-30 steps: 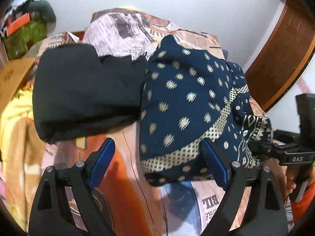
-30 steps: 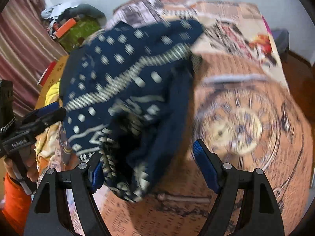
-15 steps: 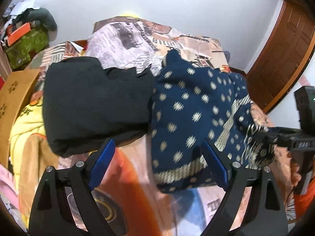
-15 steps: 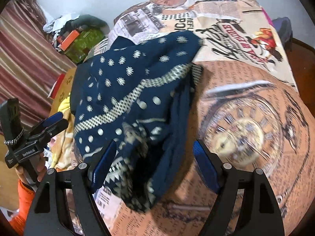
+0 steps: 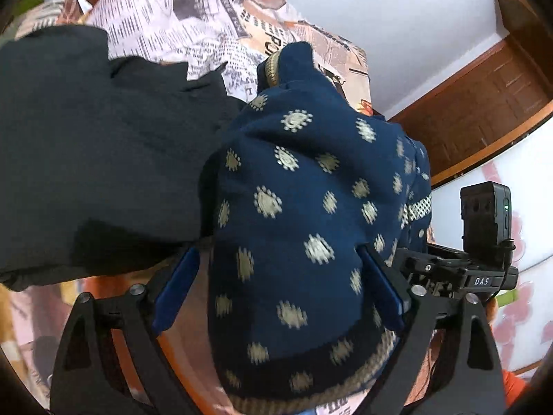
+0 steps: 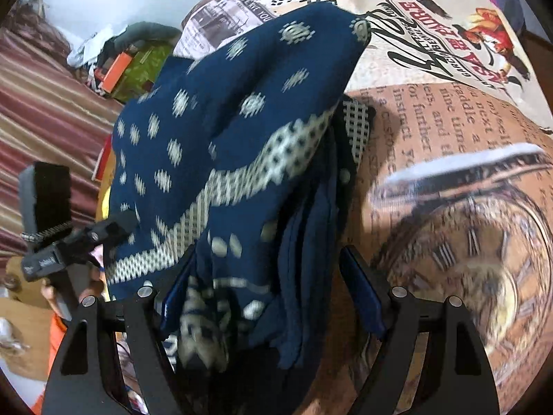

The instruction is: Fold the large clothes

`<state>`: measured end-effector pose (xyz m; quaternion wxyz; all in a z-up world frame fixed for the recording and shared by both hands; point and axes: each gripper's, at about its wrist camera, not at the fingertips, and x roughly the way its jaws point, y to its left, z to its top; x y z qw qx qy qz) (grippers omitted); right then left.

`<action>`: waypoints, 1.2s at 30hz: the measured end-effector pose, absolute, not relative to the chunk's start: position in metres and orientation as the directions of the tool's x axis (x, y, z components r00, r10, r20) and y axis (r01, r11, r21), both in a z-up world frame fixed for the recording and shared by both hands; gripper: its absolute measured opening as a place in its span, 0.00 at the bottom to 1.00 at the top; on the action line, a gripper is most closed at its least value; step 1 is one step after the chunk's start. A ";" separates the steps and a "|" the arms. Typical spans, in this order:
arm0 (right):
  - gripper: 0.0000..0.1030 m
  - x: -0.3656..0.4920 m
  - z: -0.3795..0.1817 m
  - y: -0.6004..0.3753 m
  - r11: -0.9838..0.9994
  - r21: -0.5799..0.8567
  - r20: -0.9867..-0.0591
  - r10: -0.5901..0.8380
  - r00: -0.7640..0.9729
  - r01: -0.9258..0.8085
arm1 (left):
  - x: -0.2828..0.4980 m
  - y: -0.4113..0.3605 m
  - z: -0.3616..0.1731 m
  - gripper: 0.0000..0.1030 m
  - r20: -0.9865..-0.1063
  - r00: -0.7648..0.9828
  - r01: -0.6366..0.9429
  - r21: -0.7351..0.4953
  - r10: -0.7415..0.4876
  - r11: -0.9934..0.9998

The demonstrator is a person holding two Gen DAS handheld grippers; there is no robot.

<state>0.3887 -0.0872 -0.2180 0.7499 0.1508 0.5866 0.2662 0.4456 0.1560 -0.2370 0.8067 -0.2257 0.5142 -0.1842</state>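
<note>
Both pairs of tongs are pushed in around the navy dotted garment, which lies bunched on the bed just right of a folded black garment. The left tongs stand wide open with the cloth's near edge between the blades; the right tongs are open too, straddling the hanging folds on its right side. It looks like the moment of taking hold for a fold. Next, I'd say, each needs to close on one edge, then lift together evenly.
</note>
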 end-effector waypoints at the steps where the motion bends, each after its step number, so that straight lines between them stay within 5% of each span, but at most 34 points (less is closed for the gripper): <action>1: 0.76 0.391 -0.218 -0.088 0.805 0.555 -0.789 0.589 0.171 -0.212 | 0.449 0.155 -0.240 0.93 -0.742 0.400 0.065 -0.563 -0.538 0.824; 9: 0.74 0.395 -0.228 -0.098 0.728 0.678 -0.706 0.684 0.183 -0.105 | 0.461 0.162 -0.268 0.93 -0.655 0.354 -0.021 -0.719 -0.667 0.695; 14: 0.39 0.389 -0.232 -0.098 0.681 0.727 -0.667 0.730 0.152 -0.084 | 0.445 0.160 -0.258 0.77 -0.660 0.376 0.005 -0.700 -0.650 0.714; 17: 0.26 0.381 -0.222 -0.098 0.680 0.722 -0.664 0.733 0.148 -0.125 | 0.434 0.157 -0.245 0.69 -0.670 0.392 0.023 -0.679 -0.631 0.734; 23: 0.23 0.365 -0.184 -0.077 0.712 0.665 -0.690 0.701 0.182 -0.224 | 0.413 0.160 -0.204 0.58 -0.648 0.439 0.092 -0.657 -0.623 0.748; 36: 0.23 0.389 -0.084 0.022 0.638 0.626 -0.606 0.760 0.236 -0.448 | 0.371 0.253 -0.086 0.58 -0.547 0.663 0.137 -0.583 -0.511 0.801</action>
